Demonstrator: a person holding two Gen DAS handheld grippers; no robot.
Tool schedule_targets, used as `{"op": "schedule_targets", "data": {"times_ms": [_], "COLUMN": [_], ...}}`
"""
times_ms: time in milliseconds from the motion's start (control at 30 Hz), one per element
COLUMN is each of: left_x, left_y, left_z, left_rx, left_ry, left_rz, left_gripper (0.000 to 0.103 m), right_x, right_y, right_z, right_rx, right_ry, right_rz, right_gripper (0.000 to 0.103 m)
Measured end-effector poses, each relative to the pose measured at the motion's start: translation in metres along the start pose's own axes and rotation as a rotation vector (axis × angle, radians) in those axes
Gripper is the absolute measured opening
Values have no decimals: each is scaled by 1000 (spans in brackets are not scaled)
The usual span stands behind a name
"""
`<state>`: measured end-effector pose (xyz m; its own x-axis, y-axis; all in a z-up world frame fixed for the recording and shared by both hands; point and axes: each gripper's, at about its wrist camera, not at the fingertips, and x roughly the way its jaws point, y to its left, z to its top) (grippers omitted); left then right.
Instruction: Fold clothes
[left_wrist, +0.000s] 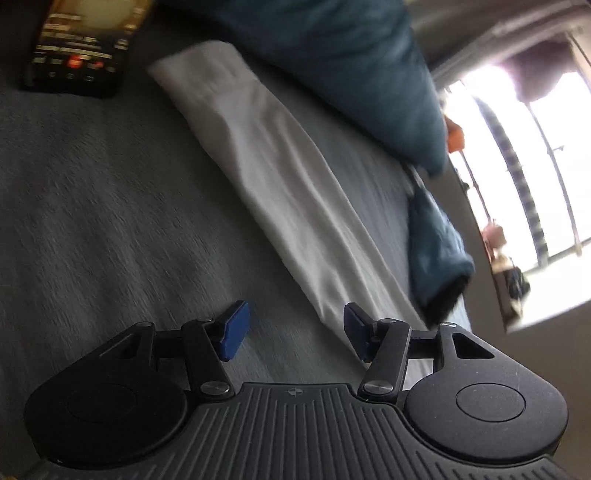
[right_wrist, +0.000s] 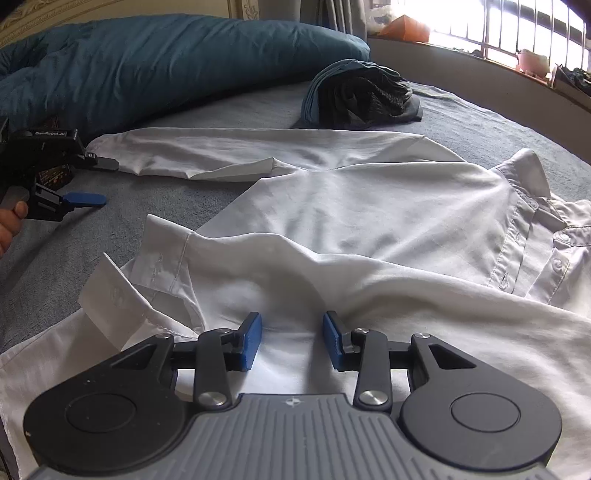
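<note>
Shirt (right_wrist: 351, 206) sprawls on grey bed (right_wrist: 129, 192) beside window (right_wrist: 498, 29).

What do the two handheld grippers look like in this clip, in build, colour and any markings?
Both are alike. The right gripper has black linkage arms with silver pivot screws, blue finger pads, two round black housings and a ribbed grey centre plate bearing a small crosshair mark. The left gripper has the same build; seen from the right wrist view, its black body carries white lettering and a hand holds it. No sleeve or cable shows.

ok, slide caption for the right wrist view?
Right hand-held gripper open over a white shirt on the bed; left hand-held gripper open by its outstretched sleeve.
</note>
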<state>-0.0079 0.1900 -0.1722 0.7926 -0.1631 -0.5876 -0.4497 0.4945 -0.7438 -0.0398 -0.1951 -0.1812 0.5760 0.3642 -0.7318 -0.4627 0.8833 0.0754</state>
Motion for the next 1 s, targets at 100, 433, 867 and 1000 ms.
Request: {"op": "schedule_targets", "data": {"times_ms": [100,433,867,1000], "left_x": [13,53,-33,-63], "left_y": [10,-21,-215,-270], "left_z": [26,77,-7,-73], "left_rx": [-117,-26,583,759], "left_ry": [-36,-192,-163,-45], "left_rz": [-5,200,-350,-562], "left_gripper": [57,11,3,3], "right_x": [0,0,-47,-96], "right_y": [1,-2,-79,-123], "right_z": [-1,-1,23,8], "right_rx": [0,12,433,679], "right_ry": [-5,-8,108,90], "right_rz": [-2,3,208,225], "right_gripper": [40,40,42,42]}}
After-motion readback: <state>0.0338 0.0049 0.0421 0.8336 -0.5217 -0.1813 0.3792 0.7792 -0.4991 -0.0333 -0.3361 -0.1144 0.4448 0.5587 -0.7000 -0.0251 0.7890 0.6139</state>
